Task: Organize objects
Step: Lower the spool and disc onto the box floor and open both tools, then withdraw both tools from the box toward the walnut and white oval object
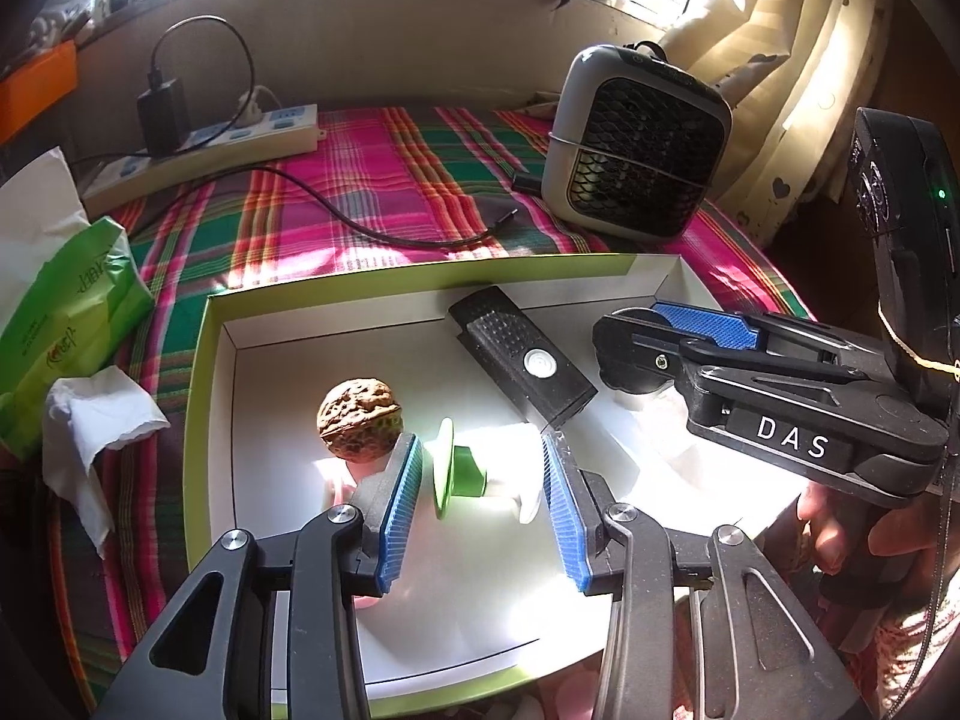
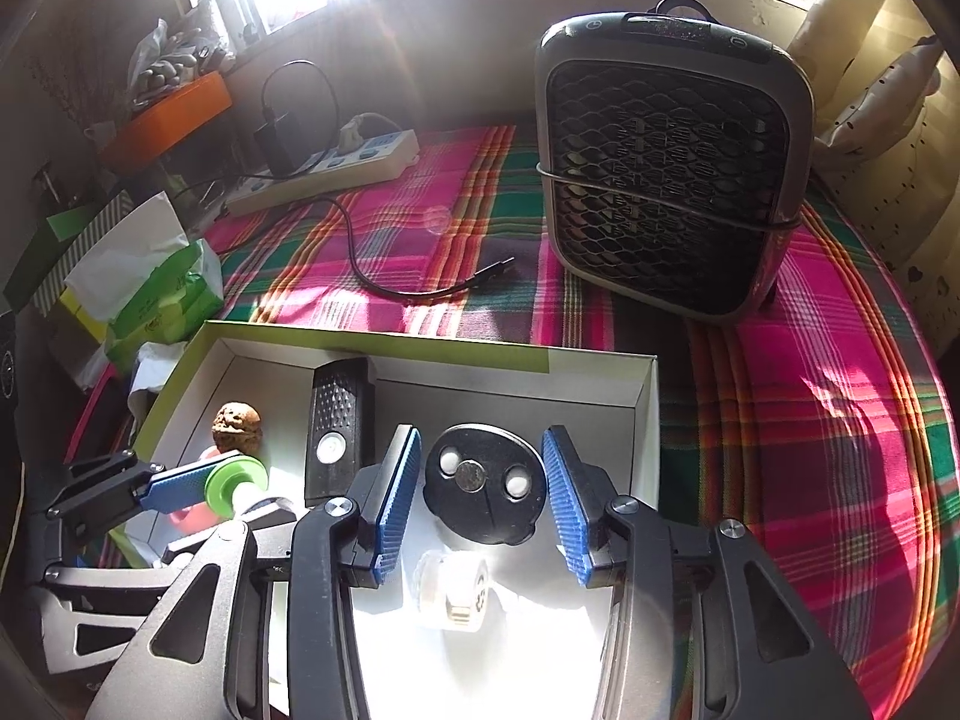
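A shallow white box with a green rim (image 1: 201, 396) lies on the plaid cloth. Inside are a walnut (image 1: 359, 417), a black remote-like stick (image 1: 521, 354), a green-and-white spool (image 1: 459, 474) and something pink (image 2: 192, 517). My left gripper (image 1: 482, 457) is open, and the spool lies on its side between its blue pads with a gap on each side. My right gripper (image 2: 481, 450) is open too. A black oval device (image 2: 485, 483) lies flat between its tips, and a clear tape roll (image 2: 453, 591) sits below it.
A grey fan heater (image 1: 636, 150) stands at the back right of the bed. A power strip (image 1: 240, 138) with a charger and a loose black cable (image 1: 372, 225) lies behind the box. A green tissue pack (image 1: 66, 324) and crumpled tissue (image 1: 96, 420) sit to its left.
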A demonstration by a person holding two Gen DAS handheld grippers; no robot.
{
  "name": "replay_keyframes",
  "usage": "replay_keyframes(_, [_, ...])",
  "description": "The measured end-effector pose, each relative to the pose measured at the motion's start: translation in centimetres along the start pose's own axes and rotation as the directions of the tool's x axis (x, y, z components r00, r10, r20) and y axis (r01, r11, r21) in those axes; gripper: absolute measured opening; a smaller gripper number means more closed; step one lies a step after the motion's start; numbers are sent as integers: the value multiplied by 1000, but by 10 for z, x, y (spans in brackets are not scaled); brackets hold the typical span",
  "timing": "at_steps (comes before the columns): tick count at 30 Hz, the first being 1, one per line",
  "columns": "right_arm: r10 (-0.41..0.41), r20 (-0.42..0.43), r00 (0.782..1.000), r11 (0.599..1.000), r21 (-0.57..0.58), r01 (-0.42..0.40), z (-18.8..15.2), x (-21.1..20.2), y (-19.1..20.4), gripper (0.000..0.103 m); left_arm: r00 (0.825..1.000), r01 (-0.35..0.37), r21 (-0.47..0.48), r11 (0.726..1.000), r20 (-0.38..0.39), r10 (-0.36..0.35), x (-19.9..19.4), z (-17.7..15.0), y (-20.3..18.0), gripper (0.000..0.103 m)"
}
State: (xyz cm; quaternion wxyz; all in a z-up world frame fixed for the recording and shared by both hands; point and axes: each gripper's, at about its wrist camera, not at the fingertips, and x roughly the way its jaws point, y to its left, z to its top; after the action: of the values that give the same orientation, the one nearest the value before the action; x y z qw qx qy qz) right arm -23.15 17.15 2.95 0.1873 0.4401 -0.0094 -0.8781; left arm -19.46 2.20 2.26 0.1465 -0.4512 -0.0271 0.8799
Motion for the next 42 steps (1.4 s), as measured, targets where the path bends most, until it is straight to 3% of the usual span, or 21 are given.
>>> replay_keyframes(21, [-22,84,996,1000,2,22,-11,-46,6,47,998,6,-16,1000,64,-5,-40,-13,1,42])
replay_keyframes(42, [-77,131,988,997,30,74,-63,-95,-1,47,994,-7,-54,999,106,12,-80,-58,13,42])
